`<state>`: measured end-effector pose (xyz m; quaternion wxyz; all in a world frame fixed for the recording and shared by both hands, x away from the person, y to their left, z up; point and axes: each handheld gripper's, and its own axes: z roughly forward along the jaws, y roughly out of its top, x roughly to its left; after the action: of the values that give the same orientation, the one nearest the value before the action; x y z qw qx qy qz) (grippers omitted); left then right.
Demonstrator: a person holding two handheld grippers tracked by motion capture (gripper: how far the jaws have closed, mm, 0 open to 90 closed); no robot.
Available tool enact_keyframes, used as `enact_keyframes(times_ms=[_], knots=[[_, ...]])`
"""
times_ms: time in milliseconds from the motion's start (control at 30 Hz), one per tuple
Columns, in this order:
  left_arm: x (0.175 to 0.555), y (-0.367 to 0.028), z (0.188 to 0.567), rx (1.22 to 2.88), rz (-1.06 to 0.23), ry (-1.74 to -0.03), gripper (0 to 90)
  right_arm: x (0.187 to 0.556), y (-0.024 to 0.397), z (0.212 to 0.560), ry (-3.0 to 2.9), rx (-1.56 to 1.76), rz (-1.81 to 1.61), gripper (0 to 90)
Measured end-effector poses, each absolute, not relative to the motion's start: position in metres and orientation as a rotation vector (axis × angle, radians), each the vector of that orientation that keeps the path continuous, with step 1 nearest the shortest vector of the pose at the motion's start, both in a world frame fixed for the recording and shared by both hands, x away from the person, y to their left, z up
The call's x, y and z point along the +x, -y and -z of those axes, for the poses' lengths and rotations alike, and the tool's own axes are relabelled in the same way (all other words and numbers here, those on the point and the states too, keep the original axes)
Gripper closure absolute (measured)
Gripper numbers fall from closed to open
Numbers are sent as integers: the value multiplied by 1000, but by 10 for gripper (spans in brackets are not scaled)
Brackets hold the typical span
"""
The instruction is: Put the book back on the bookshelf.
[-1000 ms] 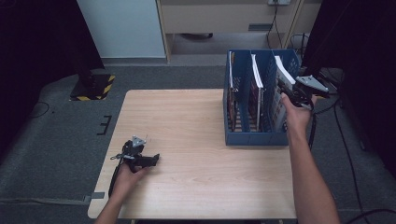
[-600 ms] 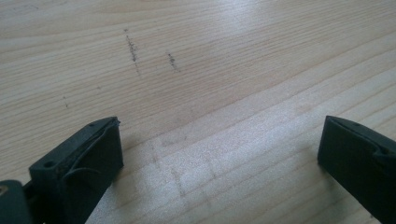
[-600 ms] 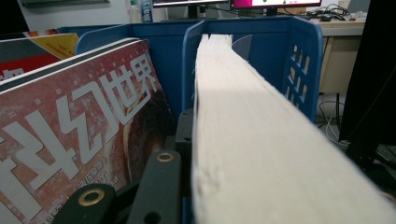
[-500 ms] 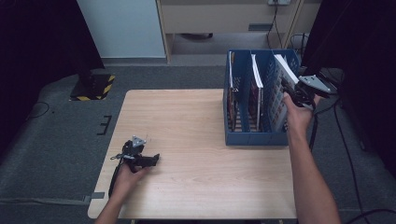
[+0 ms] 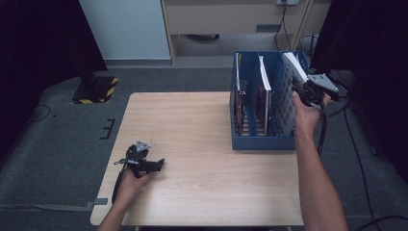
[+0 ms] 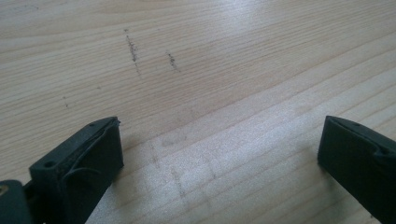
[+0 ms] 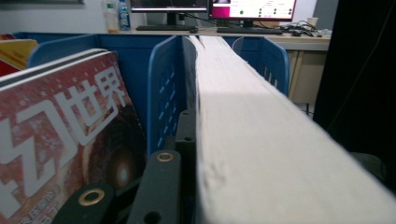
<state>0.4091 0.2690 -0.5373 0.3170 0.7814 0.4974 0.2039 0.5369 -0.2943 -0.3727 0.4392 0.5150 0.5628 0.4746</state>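
A blue file rack (image 5: 262,142) stands on the right half of the wooden table (image 5: 192,120), with books upright in its slots. My right gripper (image 5: 302,90) is at the rack's rightmost slot, shut on a thick white book (image 5: 294,65) that leans up out of that slot. In the right gripper view the book's page edge (image 7: 261,140) runs away from me, and one black finger (image 7: 187,135) presses on its left side. A red magazine (image 7: 60,135) stands in the neighbouring slot. My left gripper (image 5: 156,165) lies on the table near the front left, open (image 6: 219,135) over bare wood.
The rack's blue divider (image 7: 163,84) stands between the white book and the red magazine. A yellow-and-black striped base (image 5: 96,89) sits on the floor beyond the table's left corner. Behind the rack is a desk with monitors (image 7: 252,9).
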Motion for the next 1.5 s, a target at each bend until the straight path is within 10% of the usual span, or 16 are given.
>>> enact_keyframes(times_ms=[1500], knots=[[409,-269,537,2056,-538,-1310,0,531,274,384,-1513,1184,-1143,715]])
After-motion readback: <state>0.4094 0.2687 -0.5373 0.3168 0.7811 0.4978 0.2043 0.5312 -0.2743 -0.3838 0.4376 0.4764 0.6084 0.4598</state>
